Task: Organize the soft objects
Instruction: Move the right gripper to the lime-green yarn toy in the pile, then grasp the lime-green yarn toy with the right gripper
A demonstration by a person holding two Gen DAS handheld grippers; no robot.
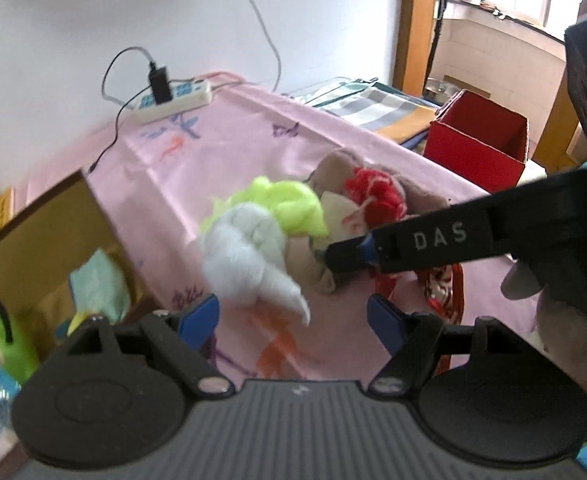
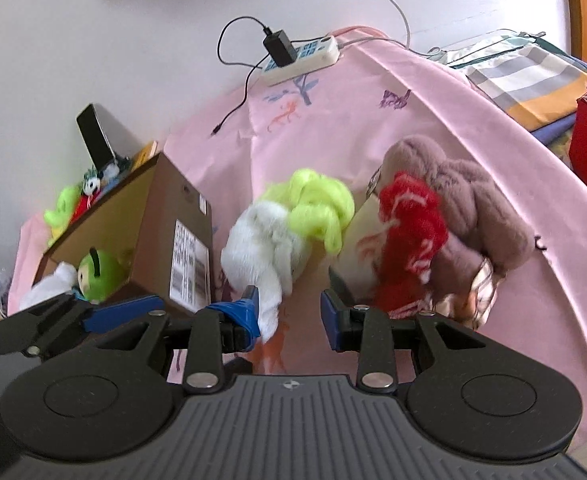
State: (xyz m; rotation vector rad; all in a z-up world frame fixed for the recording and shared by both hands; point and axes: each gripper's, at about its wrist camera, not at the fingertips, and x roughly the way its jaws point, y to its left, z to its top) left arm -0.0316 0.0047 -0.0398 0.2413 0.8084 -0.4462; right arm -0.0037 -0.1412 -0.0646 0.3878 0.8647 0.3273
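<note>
A pile of soft things lies on the pink tablecloth [image 1: 253, 140]: a white fluffy cloth [image 1: 245, 256] [image 2: 265, 248], a neon yellow-green mesh [image 1: 285, 204] [image 2: 317, 204], a red knit piece [image 1: 373, 196] [image 2: 409, 232], a brown plush [image 1: 341, 164] [image 2: 461, 196] and a beige cloth [image 2: 361, 232]. My left gripper [image 1: 293, 318] hangs open just short of the white cloth, holding nothing. My right gripper [image 2: 291, 314] is open too, the white cloth's tail brushing its left finger. In the left wrist view its black arm reaches into the pile from the right.
An open cardboard box [image 1: 41, 216] [image 2: 161, 208] with a green plush toy [image 2: 97, 272] stands left of the pile. A red box [image 1: 477, 148] sits at the far right. A power strip [image 2: 301, 60] with cables lies by the wall, and a striped folded blanket [image 2: 525, 72] lies beyond.
</note>
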